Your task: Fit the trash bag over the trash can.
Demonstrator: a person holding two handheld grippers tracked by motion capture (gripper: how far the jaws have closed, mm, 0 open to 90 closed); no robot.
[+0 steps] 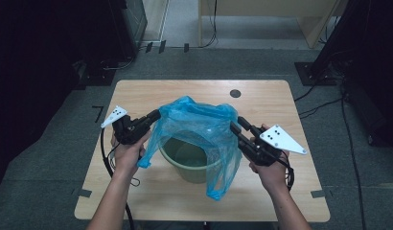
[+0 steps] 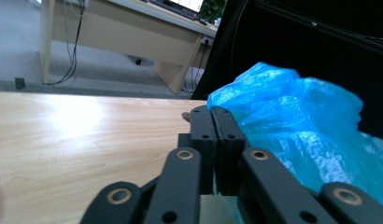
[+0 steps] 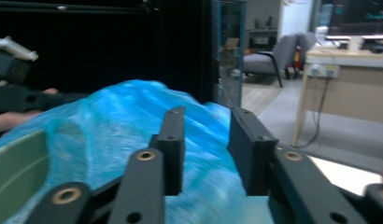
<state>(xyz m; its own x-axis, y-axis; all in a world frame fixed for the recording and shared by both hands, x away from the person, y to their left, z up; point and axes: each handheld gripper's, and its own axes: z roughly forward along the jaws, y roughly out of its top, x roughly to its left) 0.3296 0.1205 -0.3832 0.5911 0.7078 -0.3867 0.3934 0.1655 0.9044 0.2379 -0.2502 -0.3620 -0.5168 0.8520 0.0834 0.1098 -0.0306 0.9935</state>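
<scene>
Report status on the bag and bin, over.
Left gripper shut at the blue bag's edge. Right gripper open, bag between its jaws. Bag draped over the green bin. Nothing in the way.

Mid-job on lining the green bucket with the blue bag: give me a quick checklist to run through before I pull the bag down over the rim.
1. Left gripper jaws shut at the bag's edge: ok; film between the pads: cannot tell.
2. Right gripper gripping the bag: not ok, jaws stand apart with plastic beneath them, not pinched.
3. Bag over the bucket: ok, it drapes above the opening.
4. Bag mouth around the whole rim: not ok, the near rim is bare.
5. Bucket upright on the table: ok.
6. Far rim covered: cannot tell, plastic hides it.
</scene>
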